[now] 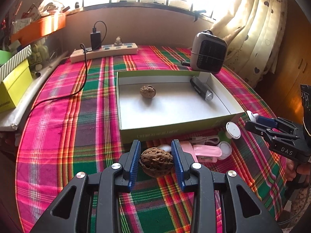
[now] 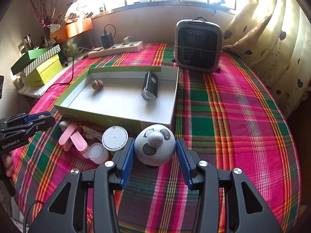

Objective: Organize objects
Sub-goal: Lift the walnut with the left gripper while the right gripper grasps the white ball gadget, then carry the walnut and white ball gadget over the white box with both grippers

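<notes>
**Both grippers loaded, box waiting beyond**

Two grippers were in the air over a plaid tablecloth (image 1: 64,116), both angled down toward the near edge of a shallow open box (image 1: 175,128). The box looked like the collecting place: one walnut (image 1: 147,91) already lay on its white floor toward the far left, and a dark cylindrical gadget (image 1: 201,89) rested against the far right corner.

Left gripper (image 1: 156,151): jaws narrowed partway, blue ribbed pads pressing either side of a second walnut (image 1: 156,160). The nut sat lengthwise across the gap and appeared lifted clear of the cloth, its shadow below. Held sideways so, it would probably drop cleanly into the box beside its mate.

Right gripper (image 2: 154,151): jaws a little wider, closed on a pale blue domed toy (image 2: 154,147) with a knob nose and dark eye patches, gripped at its broad base. The dome narrows upward, so a low grip seemed the sensible one; higher up it might squirt out.

Unsorted things lay against the box's near wall: a pink clip-like piece (image 2: 72,137), a white cable (image 1: 206,140), a small clear jar (image 2: 98,152) and a white round lid (image 2: 114,137). These sat between the two grippers.

Farther off, untouched: a power strip (image 1: 105,52) at the far left and a small heater (image 2: 198,44) at the far right, just beyond the box.
</notes>
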The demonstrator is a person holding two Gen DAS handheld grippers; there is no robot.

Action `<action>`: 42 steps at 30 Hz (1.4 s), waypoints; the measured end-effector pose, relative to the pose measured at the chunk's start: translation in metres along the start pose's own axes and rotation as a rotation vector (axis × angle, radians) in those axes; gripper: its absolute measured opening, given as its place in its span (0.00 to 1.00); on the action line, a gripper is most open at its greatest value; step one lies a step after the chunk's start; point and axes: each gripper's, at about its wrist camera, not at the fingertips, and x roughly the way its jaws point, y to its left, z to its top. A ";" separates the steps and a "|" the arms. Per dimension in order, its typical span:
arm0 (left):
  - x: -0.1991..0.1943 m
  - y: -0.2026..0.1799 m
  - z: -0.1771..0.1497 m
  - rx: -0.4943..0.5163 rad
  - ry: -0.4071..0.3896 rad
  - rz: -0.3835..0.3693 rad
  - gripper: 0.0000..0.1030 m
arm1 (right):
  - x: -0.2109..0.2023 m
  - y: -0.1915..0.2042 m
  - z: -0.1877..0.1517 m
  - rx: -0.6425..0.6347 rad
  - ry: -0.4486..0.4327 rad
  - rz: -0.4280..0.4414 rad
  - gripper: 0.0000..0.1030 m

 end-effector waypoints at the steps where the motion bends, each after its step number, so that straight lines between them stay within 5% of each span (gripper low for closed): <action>1: 0.001 0.000 0.003 0.000 -0.001 -0.003 0.30 | -0.001 0.000 0.002 0.001 -0.002 0.002 0.43; 20: 0.030 0.006 0.052 0.016 -0.011 -0.007 0.30 | 0.023 0.022 0.070 -0.121 -0.029 0.071 0.43; 42: 0.089 0.006 0.074 0.035 0.072 0.035 0.30 | 0.125 0.050 0.112 -0.240 0.133 0.110 0.43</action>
